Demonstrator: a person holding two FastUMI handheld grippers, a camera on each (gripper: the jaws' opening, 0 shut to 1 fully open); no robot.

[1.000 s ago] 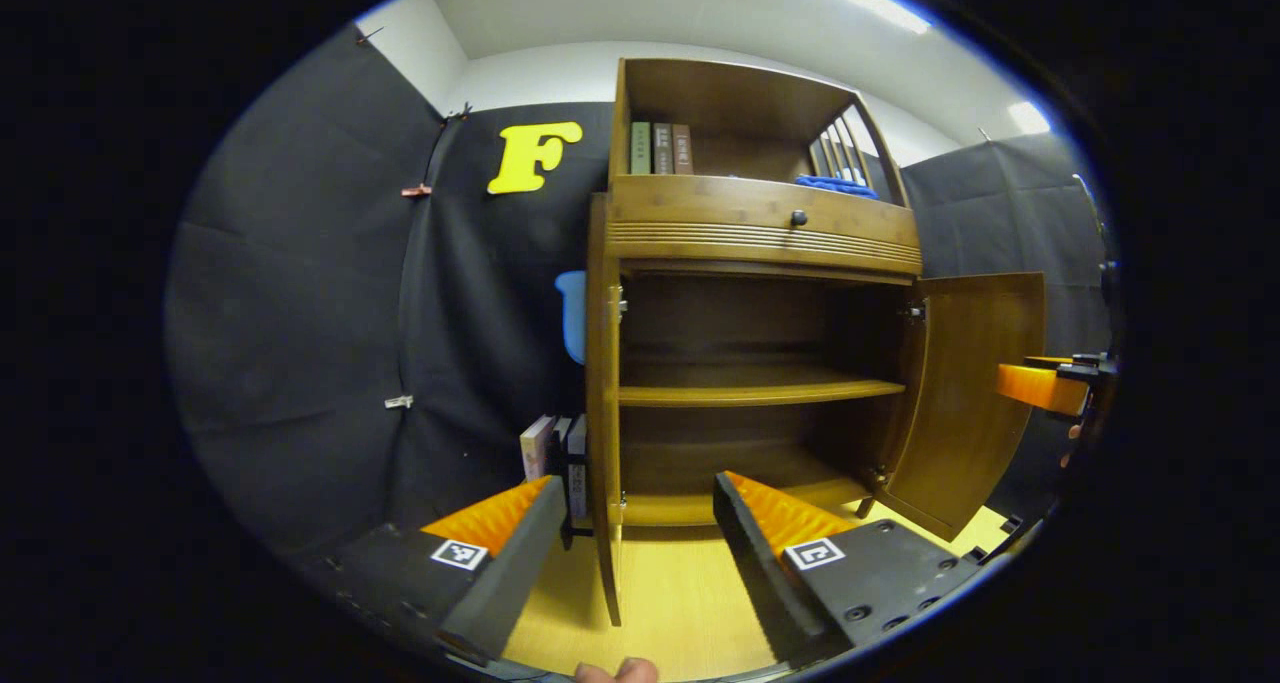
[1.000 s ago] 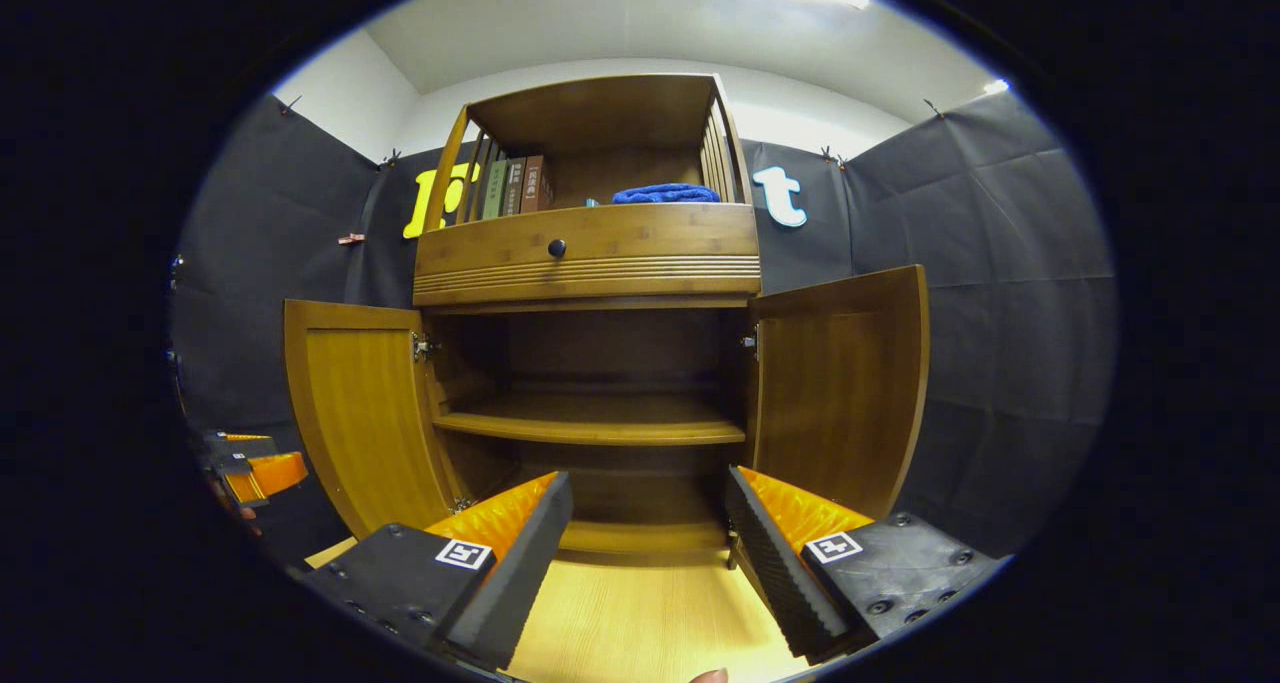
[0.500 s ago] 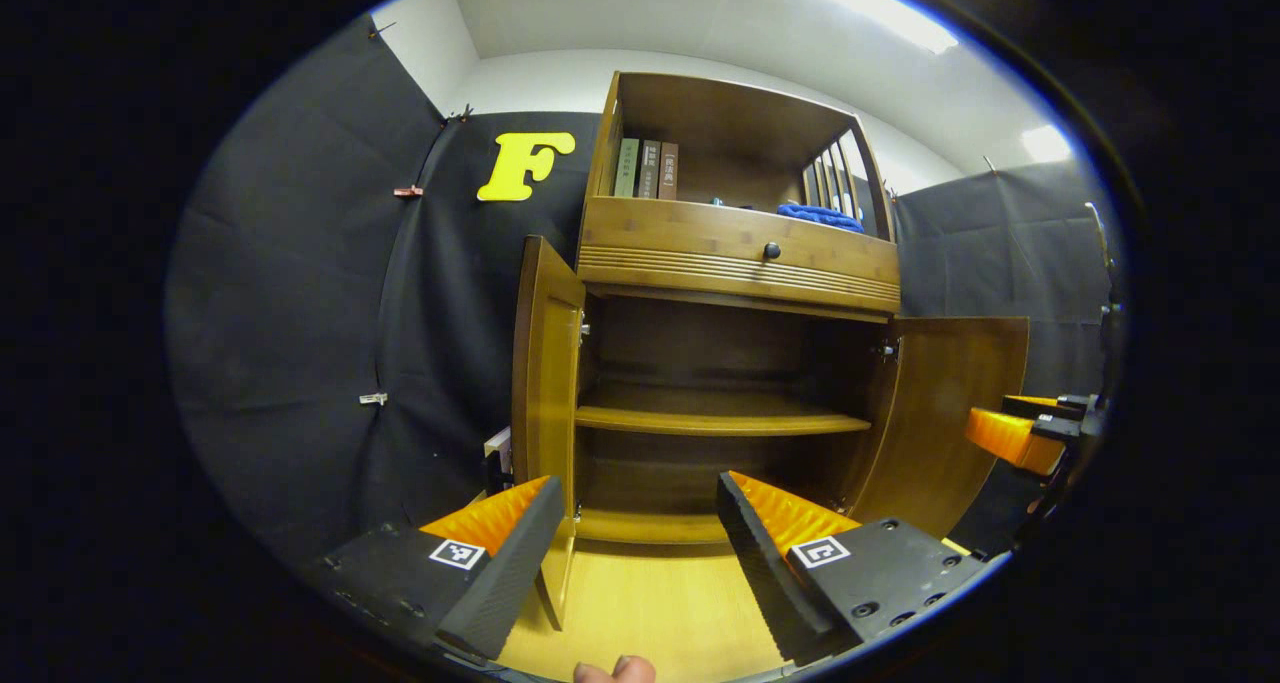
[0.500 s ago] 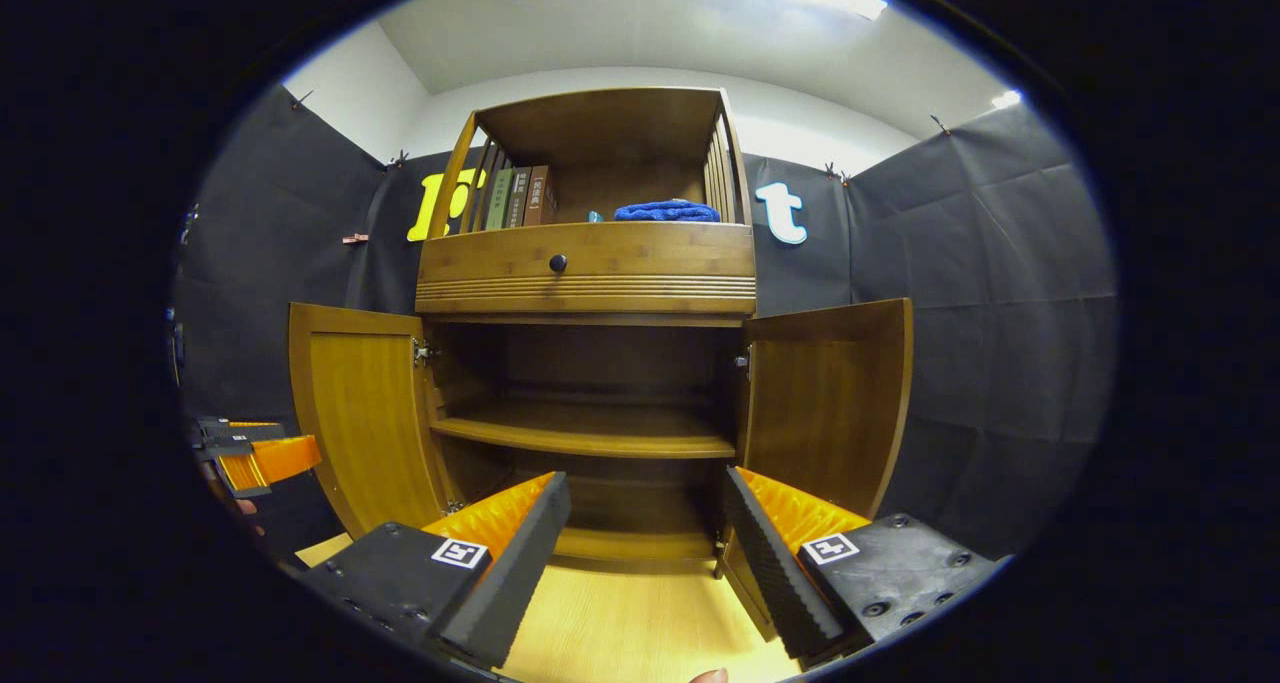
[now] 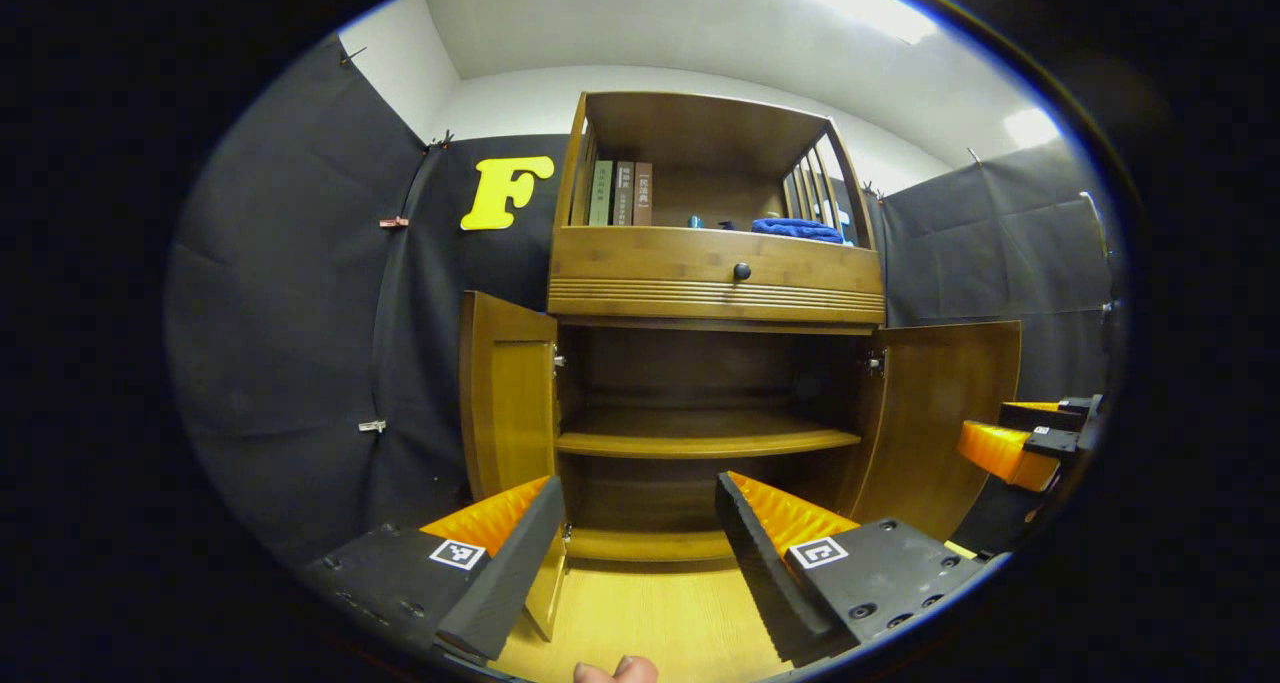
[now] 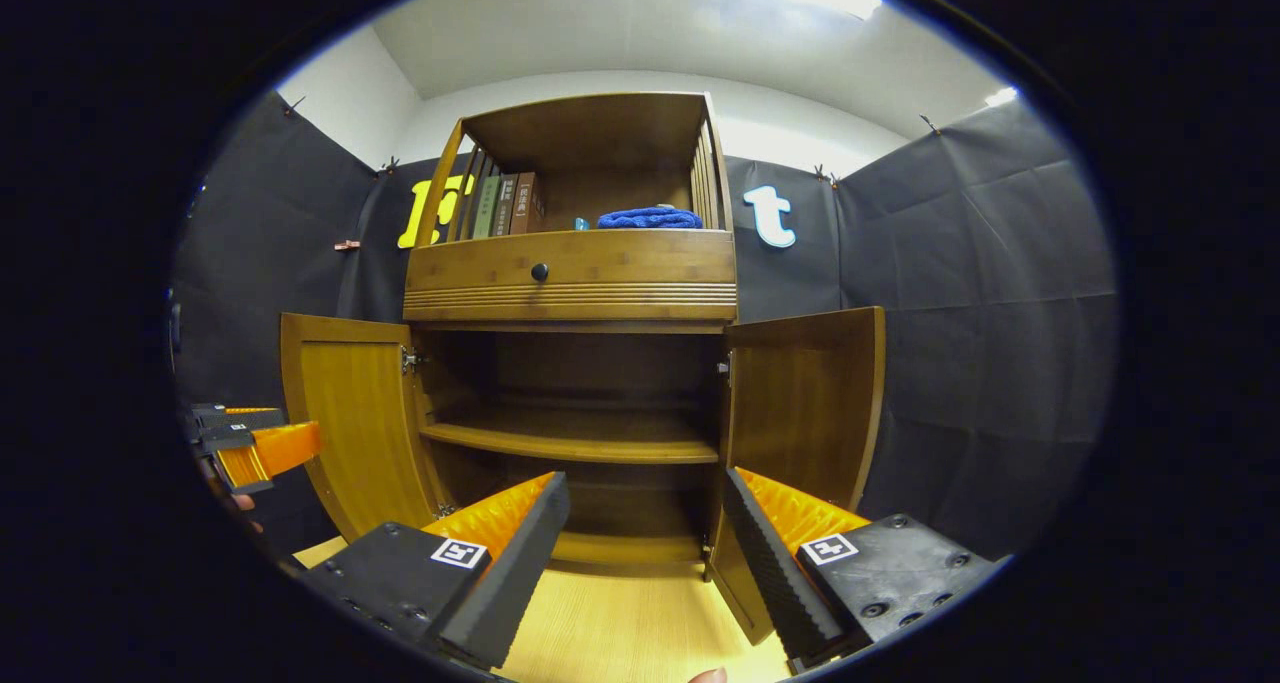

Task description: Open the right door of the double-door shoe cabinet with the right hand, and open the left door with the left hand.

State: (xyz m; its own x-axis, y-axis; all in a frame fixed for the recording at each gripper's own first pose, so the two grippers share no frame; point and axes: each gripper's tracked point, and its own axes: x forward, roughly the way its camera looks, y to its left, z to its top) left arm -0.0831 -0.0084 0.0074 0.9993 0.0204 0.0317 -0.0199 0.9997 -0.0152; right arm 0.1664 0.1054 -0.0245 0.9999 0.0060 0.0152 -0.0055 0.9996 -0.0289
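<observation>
Facing the brown wooden double-door shoe cabinet [image 5: 715, 283], I am holding my left gripper [image 5: 640, 528] and right gripper [image 6: 645, 523] released, gripping nothing, while its left door [image 5: 505, 393] and right door [image 6: 805, 403] are standing swung open.

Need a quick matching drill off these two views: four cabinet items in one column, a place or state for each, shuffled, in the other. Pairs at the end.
Things:
1. left door
2. blue cloth
3. books
4. drawer knob

Place or state:
A. standing upright at the left of the top shelf
B. swung open, inside face showing
C. black, on the closed drawer front
D. lying at the right of the top shelf

Pairs: 1-B, 2-D, 3-A, 4-C
</observation>
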